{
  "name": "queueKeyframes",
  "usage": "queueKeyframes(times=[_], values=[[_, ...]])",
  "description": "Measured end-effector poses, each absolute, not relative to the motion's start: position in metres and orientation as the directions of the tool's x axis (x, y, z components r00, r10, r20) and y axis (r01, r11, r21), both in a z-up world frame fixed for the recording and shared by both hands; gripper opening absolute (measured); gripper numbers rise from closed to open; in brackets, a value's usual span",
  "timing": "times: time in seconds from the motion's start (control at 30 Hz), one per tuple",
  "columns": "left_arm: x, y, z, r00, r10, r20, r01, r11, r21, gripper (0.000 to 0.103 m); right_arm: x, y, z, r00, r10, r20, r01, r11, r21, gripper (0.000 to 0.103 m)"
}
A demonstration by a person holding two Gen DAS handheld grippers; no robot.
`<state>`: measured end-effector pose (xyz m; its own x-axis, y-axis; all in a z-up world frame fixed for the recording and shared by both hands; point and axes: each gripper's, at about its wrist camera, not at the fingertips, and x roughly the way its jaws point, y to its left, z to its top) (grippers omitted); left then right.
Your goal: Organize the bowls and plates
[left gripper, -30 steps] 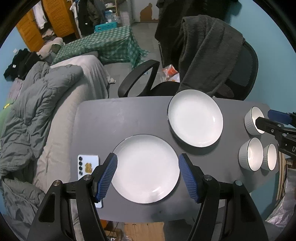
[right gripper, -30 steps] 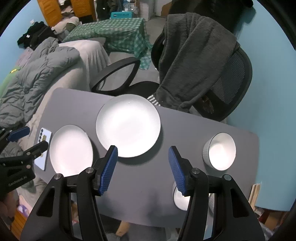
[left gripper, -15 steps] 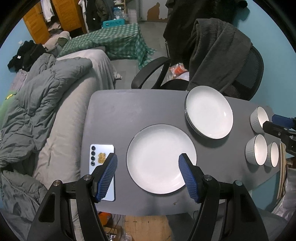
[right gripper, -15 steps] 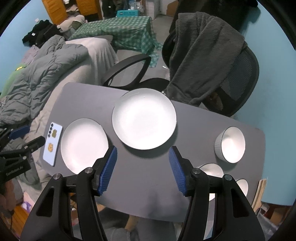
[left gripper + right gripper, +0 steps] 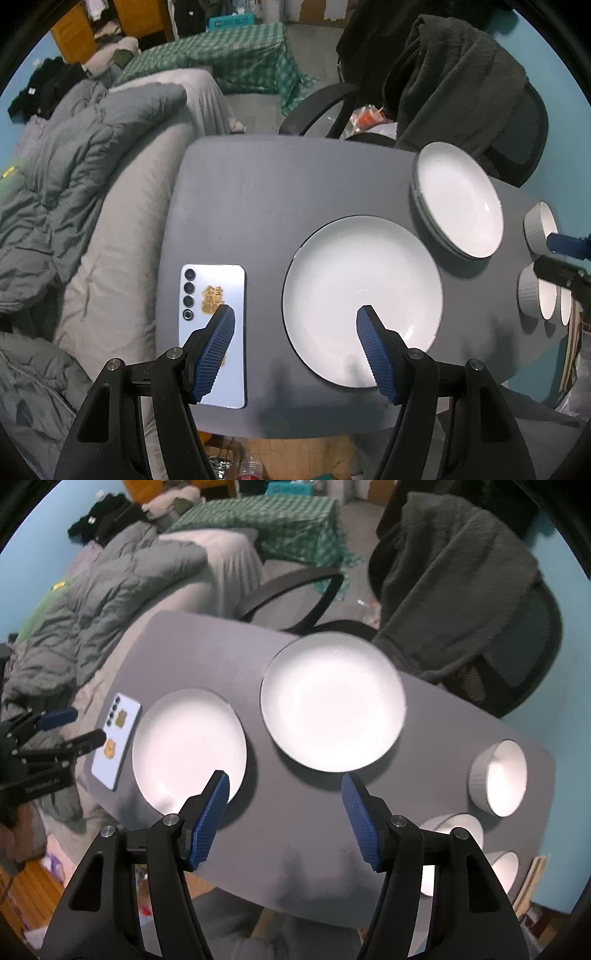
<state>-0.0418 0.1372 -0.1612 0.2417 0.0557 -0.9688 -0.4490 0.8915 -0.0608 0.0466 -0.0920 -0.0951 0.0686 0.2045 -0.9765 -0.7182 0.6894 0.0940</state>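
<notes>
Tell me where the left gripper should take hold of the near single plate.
Probably grip the near plate by its near rim, sliding one jaw under and one over from the table's front edge. It lies flat and is wider than the open left gripper, so spanning it likely won't work.

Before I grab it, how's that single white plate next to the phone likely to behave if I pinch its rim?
The single white plate looks glazed and glossy, so the ribbed pads may slip on it. It lies flat on the gray table, so the low rim is probably hard to get under. It looks rigid and ceramic, so likely breakable if dropped.
</notes>
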Motion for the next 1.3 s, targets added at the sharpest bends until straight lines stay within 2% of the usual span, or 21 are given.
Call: queueKeyframes(times=[0.37,0.7,0.97,1.03,1.23,1.3], values=[[-0.025,0.148,-0.196,0.212,0.036,-0.977,-0.436,0.898,-0.061,0.07,0.05,-0.063,-0.158,-0.03,0.196,-0.98,-0.745,0.649,0.153,0.062],[-0.017,0.157,-0.223,0.201,-0.033,-0.979,-0.438,0.891,-0.12,0.07,0.043,-0.045,-0.181,-0.077,0.201,-0.976,-0.761,0.62,0.188,0.063],[-0.01,0.15,-0.235,0.163,-0.044,-0.986,-0.431,0.896,-0.111,0.069,0.045,-0.039,-0.199,-0.095,0.186,-0.978,-0.736,0.648,0.194,0.063],[-0.01,0.149,-0.238,0.153,-0.056,-0.987,-0.437,0.892,-0.119,0.064,0.048,-0.042,-0.202,-0.104,0.188,-0.977,-0.722,0.661,0.204,0.063],[-0.012,0.15,-0.247,0.142,-0.089,-0.986,-0.456,0.878,-0.145,0.058,0.052,-0.048,-0.215,-0.131,0.182,-0.975,-0.695,0.684,0.221,0.062],[-0.013,0.15,-0.249,0.143,-0.1,-0.985,-0.462,0.873,-0.156,0.054,0.051,-0.05,-0.219,-0.148,0.181,-0.972,-0.686,0.689,0.233,0.055]])
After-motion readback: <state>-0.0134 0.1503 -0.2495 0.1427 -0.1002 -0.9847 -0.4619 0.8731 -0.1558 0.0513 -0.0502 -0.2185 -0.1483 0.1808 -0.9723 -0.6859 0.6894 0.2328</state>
